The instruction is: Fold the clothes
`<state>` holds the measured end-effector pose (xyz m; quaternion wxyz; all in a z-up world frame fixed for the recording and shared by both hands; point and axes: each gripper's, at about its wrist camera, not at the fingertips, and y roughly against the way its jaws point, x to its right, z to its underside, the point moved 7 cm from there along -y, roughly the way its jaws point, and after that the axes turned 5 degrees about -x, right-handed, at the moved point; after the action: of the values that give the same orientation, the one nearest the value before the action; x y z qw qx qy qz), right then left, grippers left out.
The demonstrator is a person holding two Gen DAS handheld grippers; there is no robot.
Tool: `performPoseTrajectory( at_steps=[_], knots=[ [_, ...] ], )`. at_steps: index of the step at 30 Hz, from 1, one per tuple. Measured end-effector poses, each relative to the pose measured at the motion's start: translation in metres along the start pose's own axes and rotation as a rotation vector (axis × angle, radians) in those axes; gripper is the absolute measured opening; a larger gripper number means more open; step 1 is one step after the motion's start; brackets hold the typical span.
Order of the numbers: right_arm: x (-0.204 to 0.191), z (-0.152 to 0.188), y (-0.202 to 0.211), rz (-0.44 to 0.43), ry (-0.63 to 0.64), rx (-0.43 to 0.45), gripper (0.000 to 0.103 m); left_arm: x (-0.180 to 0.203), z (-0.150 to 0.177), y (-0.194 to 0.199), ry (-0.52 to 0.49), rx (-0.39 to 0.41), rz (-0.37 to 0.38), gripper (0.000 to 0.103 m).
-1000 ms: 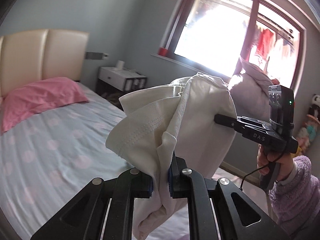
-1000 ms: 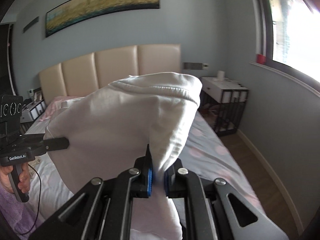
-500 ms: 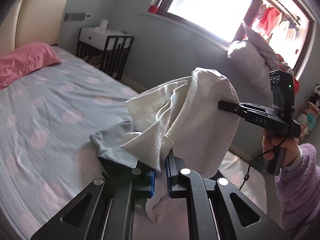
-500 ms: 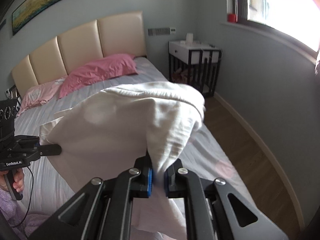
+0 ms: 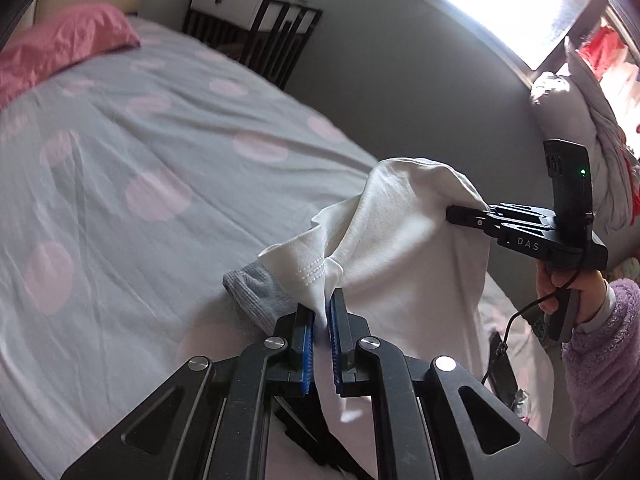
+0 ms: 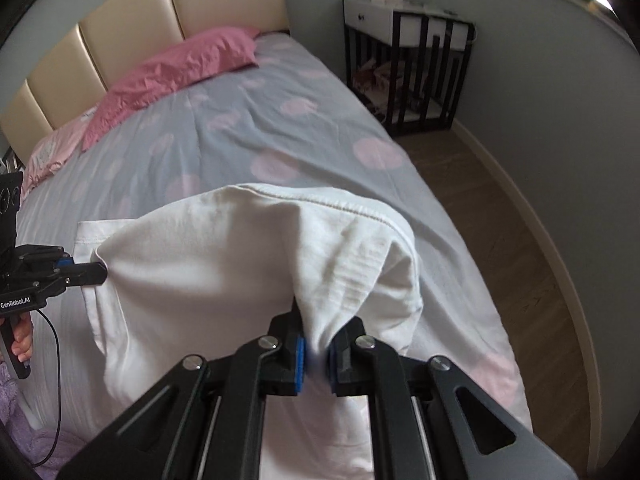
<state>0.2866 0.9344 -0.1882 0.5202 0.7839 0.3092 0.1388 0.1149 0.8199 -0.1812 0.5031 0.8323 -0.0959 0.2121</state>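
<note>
You have the white garment point(image 5: 404, 248) strung between your two claws above the bed point(image 5: 140, 168); the left claw point(image 5: 323, 344) is pinching a gathered bit of its stitched hem between the blue pads, and the right claw point(image 6: 316, 354) is pinching another bunched edge the same way, so neither is spread. Holding it at two separate points lets the cloth hang under its own weight, which I judge is meant to draw it flat enough to lay out or double over; with one grip alone it would only dangle as a rope. Both claws are tipped down toward the mattress, which suits lowering it onto the dotted bedding. From the right wrist view the fabric drapes as a broad, soft sheet with a rounded hump near your claw and a seam running along its top edge point(image 6: 320, 196); it looks thin, creased and slack, not taut. A grey knitted piece point(image 5: 256, 292) lies on the bed just beneath and behind the white cloth near your left claw; whether it is already folded I cannot tell. The pink pillow point(image 6: 180, 68) sits well apart at the headboard.
</note>
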Motion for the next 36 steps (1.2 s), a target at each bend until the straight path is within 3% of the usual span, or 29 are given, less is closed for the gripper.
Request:
performPoseTrajectory(
  at_steps=[6, 9, 11, 13, 16, 19, 21, 25, 29, 34, 35, 36],
  knots=[
    [0.014, 0.007, -0.047, -0.031, -0.041, -0.081, 0.009, -0.029, 0.005, -0.042, 0.066, -0.061, 0.013, 0.009],
    [0.019, 0.009, -0.063, -0.041, -0.080, -0.105, 0.014, -0.034, 0.010, -0.049, 0.073, -0.072, 0.006, 0.012],
    [0.024, 0.008, -0.066, -0.041, -0.118, -0.115, 0.023, -0.035, 0.010, -0.045, 0.077, -0.069, -0.009, 0.013],
    [0.032, 0.009, -0.060, -0.038, -0.160, -0.116, 0.029, -0.034, 0.010, -0.038, 0.080, -0.063, -0.030, 0.017],
    [0.046, 0.009, -0.041, -0.039, -0.220, -0.105, 0.031, -0.035, 0.009, -0.026, 0.095, -0.053, -0.067, 0.019],
    [0.057, 0.014, -0.016, -0.021, -0.262, -0.085, 0.035, -0.038, 0.013, -0.006, 0.144, -0.027, -0.109, 0.027],
    [0.056, 0.023, 0.000, -0.003, -0.270, -0.073, 0.037, -0.030, 0.018, -0.002, 0.165, -0.023, -0.081, 0.034],
    [0.045, 0.048, 0.028, 0.017, -0.265, -0.052, 0.038, -0.009, 0.028, -0.007, 0.186, -0.046, -0.021, 0.034],
    [0.024, 0.083, 0.044, 0.007, -0.291, -0.048, 0.038, 0.013, 0.039, -0.011, 0.206, -0.069, 0.039, 0.049],
    [-0.001, 0.134, 0.055, -0.011, -0.328, -0.034, 0.038, 0.038, 0.051, -0.017, 0.231, -0.095, 0.112, 0.048],
    [-0.003, 0.144, 0.056, -0.013, -0.344, -0.034, 0.038, 0.037, 0.051, -0.022, 0.232, -0.091, 0.112, 0.036],
    [-0.004, 0.153, 0.054, -0.008, -0.359, -0.039, 0.038, 0.036, 0.051, -0.024, 0.227, -0.090, 0.105, 0.013]
  ],
)
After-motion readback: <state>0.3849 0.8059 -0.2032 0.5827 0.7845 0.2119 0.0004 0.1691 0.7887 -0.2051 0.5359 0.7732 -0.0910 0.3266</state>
